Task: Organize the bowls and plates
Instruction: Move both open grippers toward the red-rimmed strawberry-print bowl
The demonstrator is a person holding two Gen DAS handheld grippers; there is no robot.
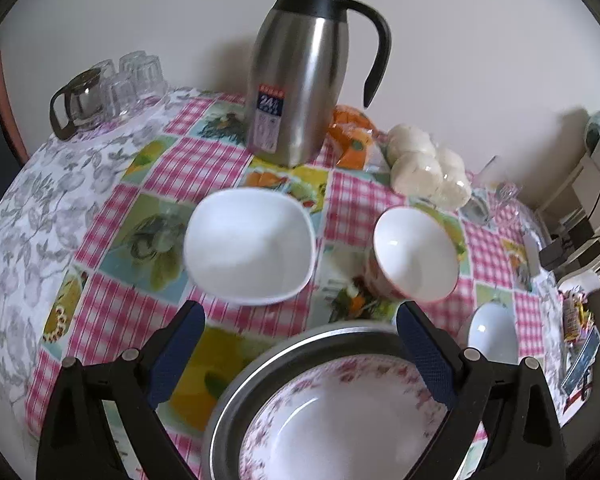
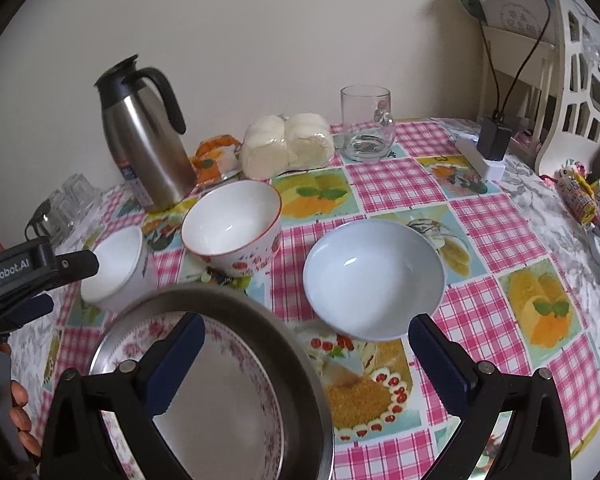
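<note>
A pink-flowered plate (image 1: 340, 420) lies inside a steel plate (image 1: 268, 364) at the near table edge; both also show in the right wrist view, the flowered plate (image 2: 236, 412) and the steel plate (image 2: 300, 344). Beyond stand a square white bowl (image 1: 248, 246), a red-rimmed strawberry bowl (image 1: 416, 254) and a pale round bowl (image 1: 494, 332). My left gripper (image 1: 300, 320) hangs open above the plates' far rim. My right gripper (image 2: 306, 332) is open, between the steel plate and the pale round bowl (image 2: 374, 278). The strawberry bowl (image 2: 232, 226) and the square bowl (image 2: 116, 268) sit further left.
A steel thermos jug (image 1: 304, 72) stands at the back, with bagged white buns (image 1: 428, 168) and an orange packet (image 1: 350, 134) beside it. Glasses and a glass teapot (image 1: 76, 96) are at the far left. A glass mug (image 2: 366, 124), a charger (image 2: 492, 140) and a white chair (image 2: 580, 80) are at the right.
</note>
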